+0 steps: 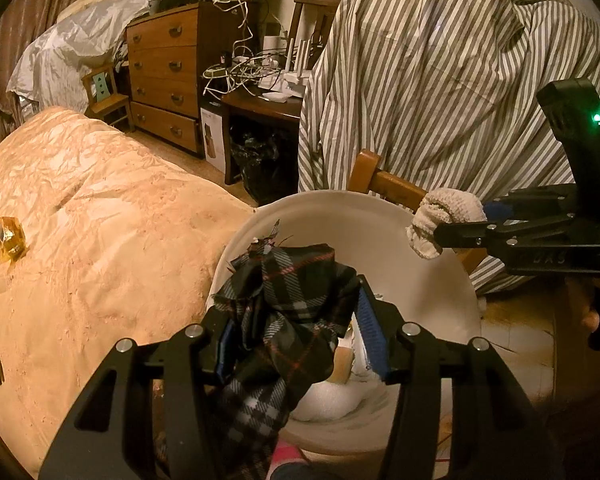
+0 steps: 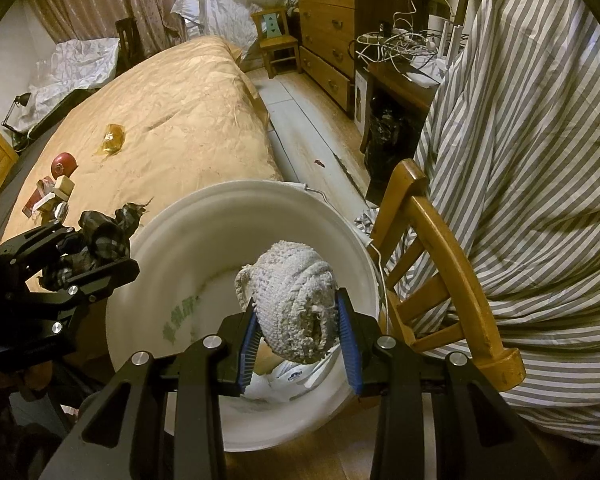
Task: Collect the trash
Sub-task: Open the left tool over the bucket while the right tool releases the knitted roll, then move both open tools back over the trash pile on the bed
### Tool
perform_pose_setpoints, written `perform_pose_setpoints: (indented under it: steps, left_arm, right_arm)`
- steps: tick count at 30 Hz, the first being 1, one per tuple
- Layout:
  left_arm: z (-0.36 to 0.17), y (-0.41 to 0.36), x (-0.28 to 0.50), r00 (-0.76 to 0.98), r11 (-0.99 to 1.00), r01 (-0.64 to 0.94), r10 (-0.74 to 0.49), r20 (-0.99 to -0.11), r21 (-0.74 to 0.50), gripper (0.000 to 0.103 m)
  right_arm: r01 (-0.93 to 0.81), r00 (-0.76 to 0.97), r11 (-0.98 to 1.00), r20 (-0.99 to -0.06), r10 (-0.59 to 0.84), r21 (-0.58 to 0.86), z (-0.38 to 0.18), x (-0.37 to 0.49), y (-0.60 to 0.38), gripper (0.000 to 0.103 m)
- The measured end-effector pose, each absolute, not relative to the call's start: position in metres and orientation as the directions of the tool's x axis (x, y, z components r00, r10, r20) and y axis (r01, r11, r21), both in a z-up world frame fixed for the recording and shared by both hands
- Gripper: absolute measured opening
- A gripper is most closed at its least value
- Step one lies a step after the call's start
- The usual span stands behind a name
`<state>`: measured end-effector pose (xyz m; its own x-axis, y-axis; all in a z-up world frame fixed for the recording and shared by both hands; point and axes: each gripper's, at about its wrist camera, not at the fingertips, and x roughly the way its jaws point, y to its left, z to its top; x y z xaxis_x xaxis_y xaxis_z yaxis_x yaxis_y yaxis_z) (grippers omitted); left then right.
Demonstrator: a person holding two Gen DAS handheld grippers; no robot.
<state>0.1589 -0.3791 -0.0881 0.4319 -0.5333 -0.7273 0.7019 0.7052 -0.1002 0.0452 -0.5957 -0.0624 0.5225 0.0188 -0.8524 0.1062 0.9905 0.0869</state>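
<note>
**Two loaded grippers over a white bucket**

Seen at the centre of both wrist views: a white plastic bucket [image 2: 204, 240], mouth upward, standing on the floor just beside a bed under a peach quilt [image 2: 188, 120].

Held above the bucket's bed-side rim: the left gripper [image 1: 296, 320], blue-padded fingers closed partway around a bunched scrap of dark plaid cloth [image 1: 284, 312], frayed threads sticking out of the top (a tail of the same cloth hung down between the finger arms toward the camera).

Held over the bucket's opposite side, nearer a wooden chair [image 2: 448, 264]: the right gripper [image 2: 300, 344], fingers pressed against both sides of a rolled, off-white knitted rag [image 2: 296, 300]. Rag above the bucket's open mouth, not touching its wall.

Visible down inside the bucket: crumpled white paper or plastic [image 2: 296, 380] and a pale rounded lump [image 1: 328, 400], plus green printing on the inner wall.

Left lying on the quilt, well apart from the bucket: a crinkled amber wrapper [image 2: 112, 140]; farther along, toward the bed's far edge, a red round object [image 2: 64, 164], a small tan block [image 2: 65, 187] and a red-and-white packet [image 2: 40, 200], clustered together.

Draped over the chair, beside the bucket: a grey-and-white striped sheet [image 2: 532, 160]. Beyond the bucket, against the wall: a wooden chest of drawers [image 1: 164, 76], and next to it a dark desk [image 1: 260, 100] heaped with tangled white cables.
</note>
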Motion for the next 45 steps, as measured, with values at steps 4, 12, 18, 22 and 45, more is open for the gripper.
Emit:
perform_pose_setpoints:
  steps: [4,12,18,22,45]
  left_arm:
    - [-0.087,-0.377,0.159,0.459,0.725,0.684,-0.517,-0.723,-0.084,0.075]
    - [-0.085,-0.369,0.163,0.467,0.738,0.670,-0.510,-0.722,-0.087,0.075]
    - [-0.081,-0.365,0.159,0.474,0.733,0.675,-0.517,-0.713,-0.082,0.075]
    - [-0.077,-0.359,0.158,0.476,0.731,0.677,-0.523,-0.707,-0.085,0.075]
    - [-0.096,-0.015,0.241,0.668,0.957,0.280,-0.141,-0.731,0.070,0.075]
  right_arm:
    - [0.107,0.526,0.989,-0.850,0.034,0.106,-0.063,0.045,-0.597,0.044]
    - [0.125,0.540,0.981,-0.840,0.057,0.147,-0.070,0.042,-0.601,0.047]
    - [0.118,0.552,0.983,-0.832,0.054,0.143,-0.063,0.042,-0.596,0.047]
    - [0.109,0.560,0.985,-0.827,0.053,0.137,-0.058,0.041,-0.589,0.048]
    - [-0.385,0.538,0.908,-0.760,0.365,0.164,-0.056,0.120,-0.304,0.070]
